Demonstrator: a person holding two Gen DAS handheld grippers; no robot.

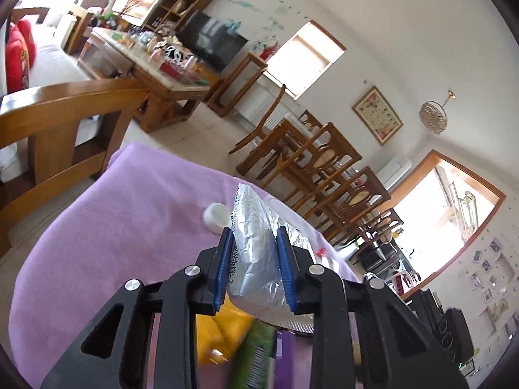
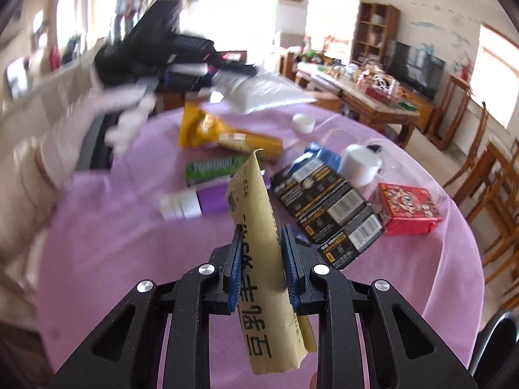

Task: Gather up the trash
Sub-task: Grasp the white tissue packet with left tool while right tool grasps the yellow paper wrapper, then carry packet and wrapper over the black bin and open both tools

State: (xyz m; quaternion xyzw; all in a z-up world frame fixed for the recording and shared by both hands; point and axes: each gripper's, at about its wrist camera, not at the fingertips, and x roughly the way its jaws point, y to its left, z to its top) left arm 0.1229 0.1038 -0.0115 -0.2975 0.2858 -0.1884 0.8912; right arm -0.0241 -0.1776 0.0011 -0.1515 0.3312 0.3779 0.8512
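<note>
While squeezing one silver bag (image 1: 256, 249) in left gripper (image 1: 254, 236), pinched one tan wrapper (image 2: 259, 243) in right gripper (image 2: 261, 233); bare purple cloth (image 2: 129, 243) lower left.

Bare desk (image 2: 113, 243) lies open at near left, while black boxes (image 2: 327, 207) and red box (image 2: 410, 209) crowd the right.

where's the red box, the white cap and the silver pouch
red box (image 2: 410, 209): right wrist view, on its printed top face
white cap (image 2: 303, 122): right wrist view, on its rim
silver pouch (image 1: 256, 253): left wrist view, on the foil between the fingers
</note>
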